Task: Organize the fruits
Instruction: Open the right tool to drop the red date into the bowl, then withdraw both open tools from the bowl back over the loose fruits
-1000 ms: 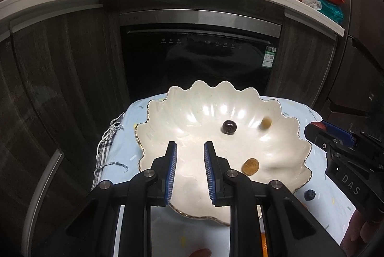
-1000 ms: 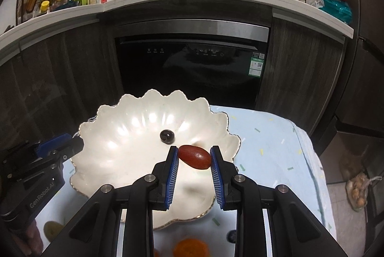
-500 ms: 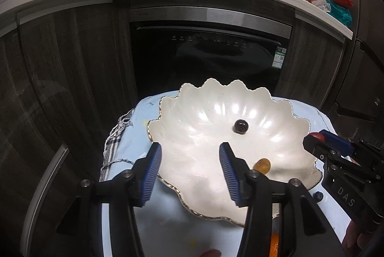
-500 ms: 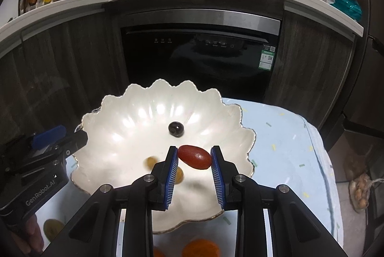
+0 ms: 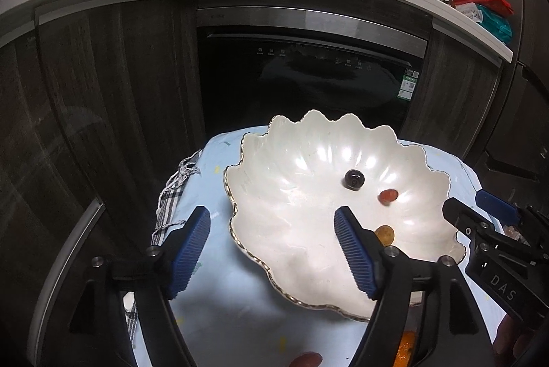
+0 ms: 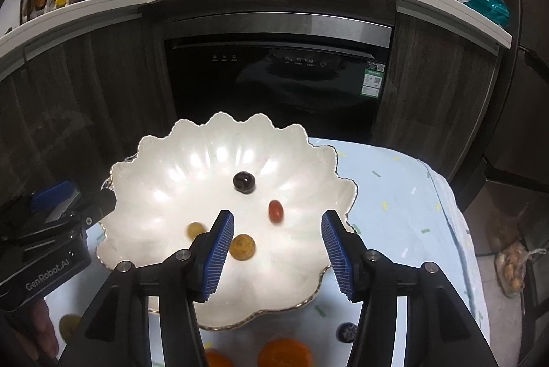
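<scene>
A white scalloped dish (image 5: pixel 291 229) (image 6: pixel 164 195) sits on a light blue cloth. In it lie a dark cherry (image 5: pixel 353 179) (image 6: pixel 243 182), a small red tomato (image 5: pixel 388 196) (image 6: pixel 276 211), blurred, and an orange-yellow fruit (image 5: pixel 384 234) (image 6: pixel 242 247). A blurred yellow fruit (image 6: pixel 195 229) shows in the right wrist view. My left gripper (image 5: pixel 272 252) is open and empty over the dish's left edge. My right gripper (image 6: pixel 278 255) is open and empty above the dish's near side; it also shows in the left wrist view (image 5: pixel 494 229).
On the cloth in front of the dish lie an orange (image 6: pixel 286 353), a blueberry (image 6: pixel 346 332), a yellow fruit (image 6: pixel 70 326) and a reddish fruit (image 5: pixel 307 359). A checked cloth (image 5: pixel 171 195) hangs at the table's left edge. A dark oven (image 5: pixel 305 82) and cabinets stand behind.
My right gripper has opened and let go of the red tomato, which now lies in the dish. My left gripper has opened wide and moved left. A yellow fruit has shifted in the dish.
</scene>
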The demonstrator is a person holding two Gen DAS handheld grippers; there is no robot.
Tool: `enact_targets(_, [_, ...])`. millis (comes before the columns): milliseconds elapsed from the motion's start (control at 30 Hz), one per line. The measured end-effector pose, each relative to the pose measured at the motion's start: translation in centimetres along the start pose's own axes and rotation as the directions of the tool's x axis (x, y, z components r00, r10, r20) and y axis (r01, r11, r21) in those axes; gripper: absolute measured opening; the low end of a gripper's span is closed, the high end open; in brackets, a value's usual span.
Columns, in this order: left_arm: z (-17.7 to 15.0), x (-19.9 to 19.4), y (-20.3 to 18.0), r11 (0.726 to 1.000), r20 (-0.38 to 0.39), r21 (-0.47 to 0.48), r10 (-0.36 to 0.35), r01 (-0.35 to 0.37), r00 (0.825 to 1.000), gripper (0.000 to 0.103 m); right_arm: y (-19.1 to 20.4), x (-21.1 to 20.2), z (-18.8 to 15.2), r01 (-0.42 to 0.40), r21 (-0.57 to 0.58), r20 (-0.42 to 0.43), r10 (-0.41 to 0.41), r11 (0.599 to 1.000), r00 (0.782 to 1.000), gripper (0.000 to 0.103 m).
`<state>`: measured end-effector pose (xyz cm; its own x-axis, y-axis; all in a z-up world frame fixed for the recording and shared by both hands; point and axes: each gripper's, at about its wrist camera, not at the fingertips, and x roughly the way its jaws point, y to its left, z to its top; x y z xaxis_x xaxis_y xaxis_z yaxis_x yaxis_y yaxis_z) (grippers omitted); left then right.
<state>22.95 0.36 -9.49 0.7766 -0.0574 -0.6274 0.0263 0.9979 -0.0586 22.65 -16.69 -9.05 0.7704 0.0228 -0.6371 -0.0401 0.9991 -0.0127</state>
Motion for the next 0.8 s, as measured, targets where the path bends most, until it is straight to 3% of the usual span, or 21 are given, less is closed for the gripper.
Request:
enact_targets(200, [0.2, -1.2, 0.0, 1.000, 0.013, 0.002, -0.002, 0.002, 1.000, 0.080, -0.2, -1.3, 0.1, 0.017, 0.008, 0.019, -0.018, 1.000, 1.000, 0.061])
enact_targets(800, [0.4, -7.2, -1.0, 1.000, 0.051, 0.017, -0.012, 0.012, 0.999, 0.083, -1.1, -7.3, 0.2, 0.042, 0.025, 0.081, -0.044, 0.999, 0.996, 0.061])
